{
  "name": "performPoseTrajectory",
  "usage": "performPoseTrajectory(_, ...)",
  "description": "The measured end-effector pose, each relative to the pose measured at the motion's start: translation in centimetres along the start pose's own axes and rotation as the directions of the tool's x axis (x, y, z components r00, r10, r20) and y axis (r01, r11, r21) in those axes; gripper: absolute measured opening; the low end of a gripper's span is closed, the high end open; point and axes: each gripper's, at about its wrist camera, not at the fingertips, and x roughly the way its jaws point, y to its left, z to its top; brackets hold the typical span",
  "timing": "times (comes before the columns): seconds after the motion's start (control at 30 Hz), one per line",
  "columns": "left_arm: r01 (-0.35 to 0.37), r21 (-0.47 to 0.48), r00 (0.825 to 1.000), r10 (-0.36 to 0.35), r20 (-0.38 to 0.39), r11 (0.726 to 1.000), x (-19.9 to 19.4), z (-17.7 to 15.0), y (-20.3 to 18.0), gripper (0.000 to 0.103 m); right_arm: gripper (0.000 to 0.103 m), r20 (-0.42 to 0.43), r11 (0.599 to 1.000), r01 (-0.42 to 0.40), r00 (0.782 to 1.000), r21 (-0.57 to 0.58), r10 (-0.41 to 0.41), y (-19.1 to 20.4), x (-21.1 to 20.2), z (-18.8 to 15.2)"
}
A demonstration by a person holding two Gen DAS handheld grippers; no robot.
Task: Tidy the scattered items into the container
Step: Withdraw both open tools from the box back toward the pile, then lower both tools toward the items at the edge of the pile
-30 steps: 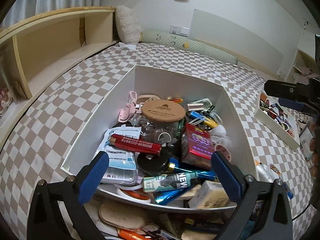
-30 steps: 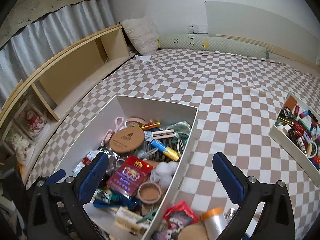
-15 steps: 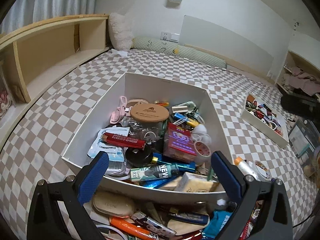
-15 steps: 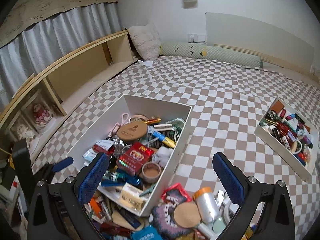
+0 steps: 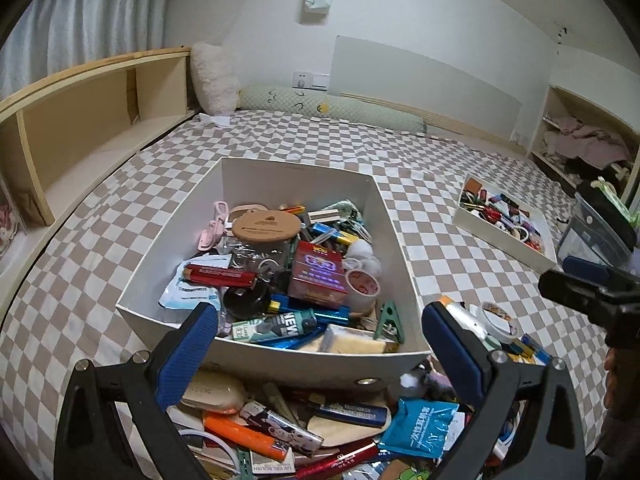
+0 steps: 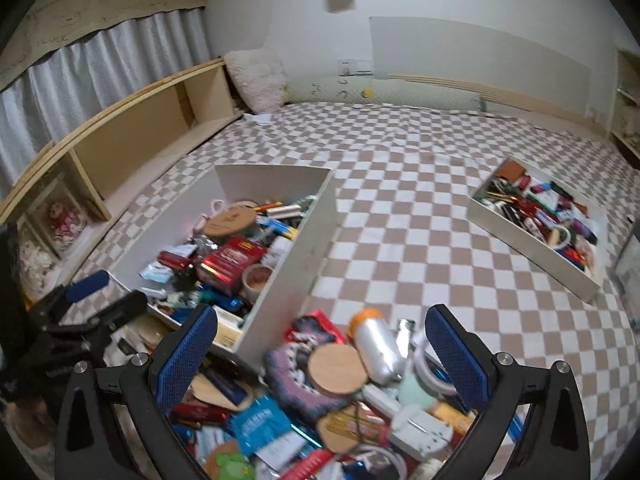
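A white open box [image 5: 224, 184] [image 6: 312, 248] sits on the checkered bed, filled with several small items such as a round cork lid [image 5: 266, 227] and a red carton [image 5: 318, 272]. A pile of scattered items lies in front of it: an orange marker [image 5: 244, 434], a blue packet [image 5: 424, 424] [image 6: 260, 424], a silver bottle [image 6: 378, 346], a cork disc [image 6: 338, 370]. My left gripper [image 5: 318, 344] hangs open above the box's near wall. My right gripper [image 6: 320, 352] stands open over the pile. Nothing is between either pair of fingers.
A second white tray [image 5: 476, 228] [image 6: 532, 244] of small things lies on the bed to the right. A wooden shelf [image 5: 80, 120] runs along the left. Pillows [image 5: 212, 80] and a bolster line the far wall. Bins [image 5: 596, 232] stand at the right edge.
Both grippers have pulled back and risen, so the box looks smaller and more of the scattered pile shows in front of it. Both stayed open.
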Motion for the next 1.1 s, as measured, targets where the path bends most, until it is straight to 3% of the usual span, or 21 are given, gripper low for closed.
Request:
performPoseTrajectory(0.6,0.012,0.071,1.000,-0.010,-0.019,0.997,0.5,-1.4,-2.2,0.102,0.103,-0.021,0.992,0.068,0.998,0.102,-0.067,-4.4,-0.7,-5.0)
performPoseTrajectory(0.77,0.049,0.059,0.999,-0.047,-0.020,0.997,0.5,-1.7,-2.3,0.102,0.103,-0.014,0.988,0.059,0.998,0.142,-0.058,-5.8,-1.0,-6.1)
performPoseTrajectory(0.97,0.056,0.054,0.998,-0.055,-0.028,0.997,0.7,-2.5,-1.9,0.102,0.103,-0.004,0.973,0.040,0.999,0.227,-0.040,-7.2,-1.5,-8.0)
performPoseTrajectory(1.1,0.050,0.046,0.998,-0.048,-0.043,0.998,0.9,-3.4,-1.5,0.102,0.103,0.007,0.952,0.082,0.996,0.295,-0.088,-8.0,-1.7,-9.3)
